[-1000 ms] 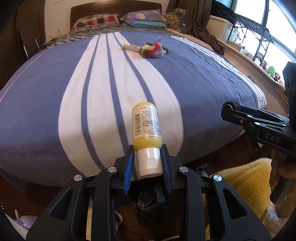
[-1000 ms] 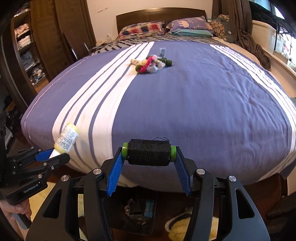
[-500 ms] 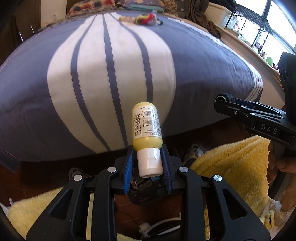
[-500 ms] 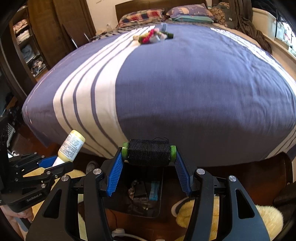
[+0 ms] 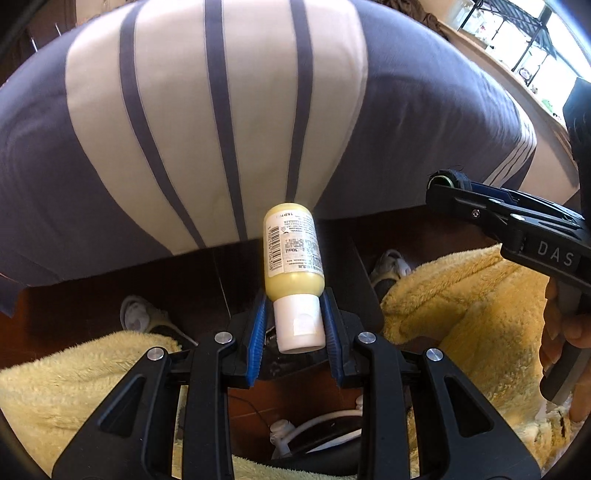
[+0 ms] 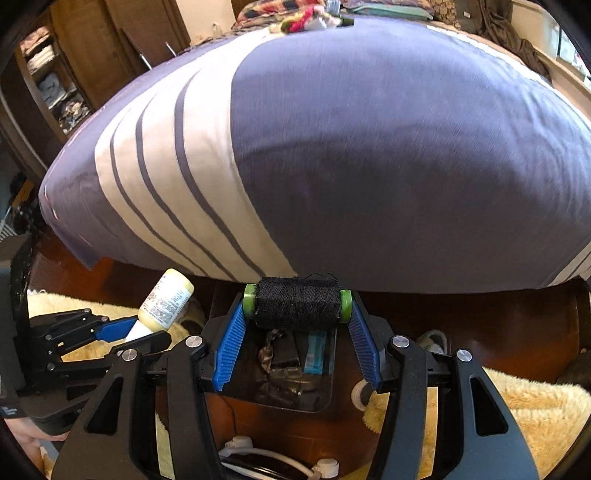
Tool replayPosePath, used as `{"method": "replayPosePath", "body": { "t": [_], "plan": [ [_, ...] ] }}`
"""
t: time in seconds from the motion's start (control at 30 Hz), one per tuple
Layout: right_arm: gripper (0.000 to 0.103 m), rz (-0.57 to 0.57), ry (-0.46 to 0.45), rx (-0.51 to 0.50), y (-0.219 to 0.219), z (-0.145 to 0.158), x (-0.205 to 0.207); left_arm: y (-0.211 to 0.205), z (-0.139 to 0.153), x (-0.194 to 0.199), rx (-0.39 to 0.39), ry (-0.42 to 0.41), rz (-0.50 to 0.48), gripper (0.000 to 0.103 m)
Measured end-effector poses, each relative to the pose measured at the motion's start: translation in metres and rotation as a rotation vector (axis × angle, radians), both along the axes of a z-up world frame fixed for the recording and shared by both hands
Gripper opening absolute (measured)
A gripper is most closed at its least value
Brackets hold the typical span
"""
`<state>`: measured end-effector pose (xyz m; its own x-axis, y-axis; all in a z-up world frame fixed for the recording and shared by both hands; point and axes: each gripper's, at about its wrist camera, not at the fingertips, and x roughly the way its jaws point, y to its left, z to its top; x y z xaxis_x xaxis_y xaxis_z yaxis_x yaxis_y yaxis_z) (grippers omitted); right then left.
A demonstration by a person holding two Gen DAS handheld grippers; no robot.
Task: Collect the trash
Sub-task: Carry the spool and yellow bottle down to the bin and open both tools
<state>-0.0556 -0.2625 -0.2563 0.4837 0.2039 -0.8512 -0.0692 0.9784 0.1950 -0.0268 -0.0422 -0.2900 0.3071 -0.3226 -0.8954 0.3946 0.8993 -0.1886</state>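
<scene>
Beyond bed edge (image 6: 258, 273): right gripper (image 6: 295, 314) clamps thread spool (image 6: 297, 302) above bin (image 6: 295, 369).

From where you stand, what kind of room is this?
Most likely a bedroom: a large bed with a striped purple cover fills the view, pillows lie at its head, and a wardrobe with folded clothes stands to the left.

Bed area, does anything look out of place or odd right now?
A small colourful heap of clutter sits on the otherwise smooth striped bedspread near the pillows. A loose black thread end sticks out of the spool. Nothing looks spilled or damaged.
</scene>
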Motion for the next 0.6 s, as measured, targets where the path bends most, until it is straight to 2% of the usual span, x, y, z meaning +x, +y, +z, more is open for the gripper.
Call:
{"method": "replayPosePath", "body": {
  "t": [0.6],
  "plan": [
    [0.055,0.022,0.147,0.026,0.009,-0.049,0.025,-0.004,-0.052,0.017,-0.003,0.162,-0.031,0.027]
  ]
}}
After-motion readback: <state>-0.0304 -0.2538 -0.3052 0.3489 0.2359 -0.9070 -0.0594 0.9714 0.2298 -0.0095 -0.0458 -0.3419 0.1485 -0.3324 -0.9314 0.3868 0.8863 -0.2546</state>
